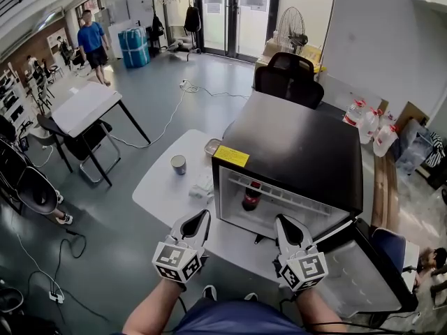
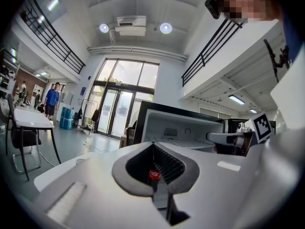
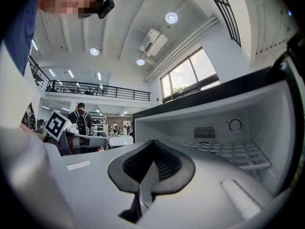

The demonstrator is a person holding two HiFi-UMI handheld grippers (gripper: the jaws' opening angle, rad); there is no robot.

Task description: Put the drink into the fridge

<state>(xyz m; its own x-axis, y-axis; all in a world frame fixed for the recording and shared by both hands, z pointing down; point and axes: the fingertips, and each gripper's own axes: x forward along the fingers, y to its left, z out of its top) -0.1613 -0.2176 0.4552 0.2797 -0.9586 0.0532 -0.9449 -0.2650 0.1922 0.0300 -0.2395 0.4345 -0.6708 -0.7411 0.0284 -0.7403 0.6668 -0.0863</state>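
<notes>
Our left gripper (image 1: 201, 217) hangs with jaws clenched and empty over the table (image 1: 157, 187) edge. The drink (image 1: 251, 197) already stands inside the fridge (image 1: 300, 145). Our right gripper (image 1: 282, 222) has its jaws clenched on nothing too. We judge closing comes next: swing the open door (image 1: 360, 271), far right, through free room.

Drink (image 2: 154, 174): only red patch shows in gap behind closed left tongs (image 2: 153, 146), rest hidden. Yellow label (image 1: 231, 156) on fridge (image 1: 300, 152) top: print too small. Pale item (image 1: 202, 185) on counter (image 1: 157, 187), left of fridge: blurred.
</notes>
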